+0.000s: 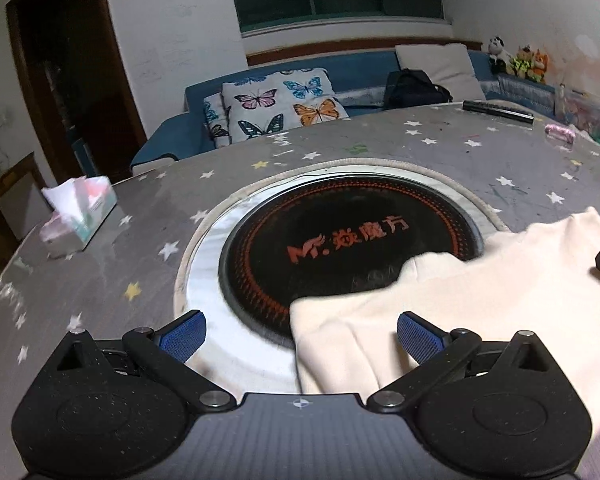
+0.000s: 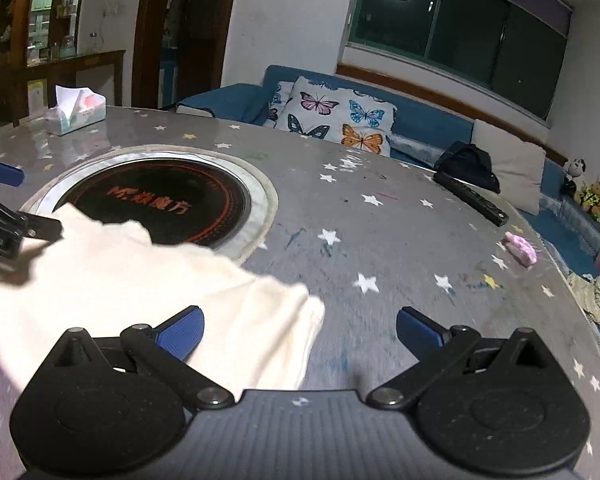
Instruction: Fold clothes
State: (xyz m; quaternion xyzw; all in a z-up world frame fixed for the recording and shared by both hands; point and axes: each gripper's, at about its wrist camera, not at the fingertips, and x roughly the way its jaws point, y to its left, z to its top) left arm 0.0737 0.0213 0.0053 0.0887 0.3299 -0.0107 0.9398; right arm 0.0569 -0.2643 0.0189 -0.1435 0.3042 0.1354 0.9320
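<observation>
Your cream garment (image 1: 440, 300) lies bunched on the desk (image 2: 380, 248), partly over the round black hotplate (image 1: 352, 240), running across between your two tools. It reaches under your left tool (image 1: 302, 334) from its right-hand side and under your right tool (image 2: 300, 330) from its left, so neither hand is clearly nearer. Both tools stand wide open, holding nothing; the only container, a tissue box (image 2: 74, 114), sits well apart with a tissue sticking up.

Cream garment (image 1: 452, 300), loosely folded, laid flat on star-patterned table near edge; far corner draped over round black cooktop inset.
</observation>
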